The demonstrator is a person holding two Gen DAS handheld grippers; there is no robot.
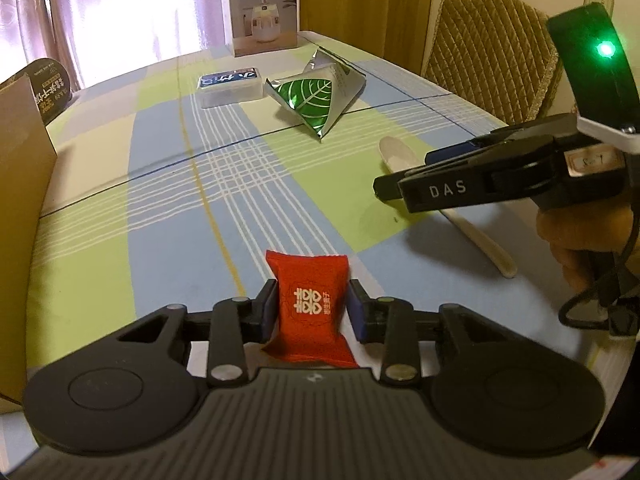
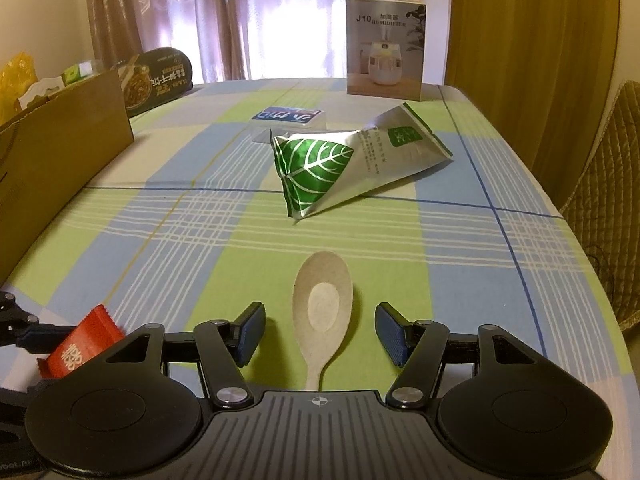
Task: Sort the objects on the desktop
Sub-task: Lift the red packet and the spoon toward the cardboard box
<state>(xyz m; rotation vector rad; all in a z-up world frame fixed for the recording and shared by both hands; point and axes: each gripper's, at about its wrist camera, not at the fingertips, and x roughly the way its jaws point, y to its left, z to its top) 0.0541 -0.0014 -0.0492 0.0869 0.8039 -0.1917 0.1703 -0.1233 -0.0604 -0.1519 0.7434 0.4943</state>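
Red packet (image 1: pixel 310 304) — white double-happiness emblem, crimped ends.

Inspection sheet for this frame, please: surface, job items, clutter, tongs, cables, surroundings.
Surface: table under a plaid cloth.
Job's things: red packet; pale spoon; silver leaf-print pouch; blue-topped case.
Clutter: humidifier box, cardboard box, dark noodle tub.
Tongs: left tongs shut on the packet; right tongs open, the spoon between them.
Cables: black cable below the right hand.
Surroundings: curtains, quilted chair.
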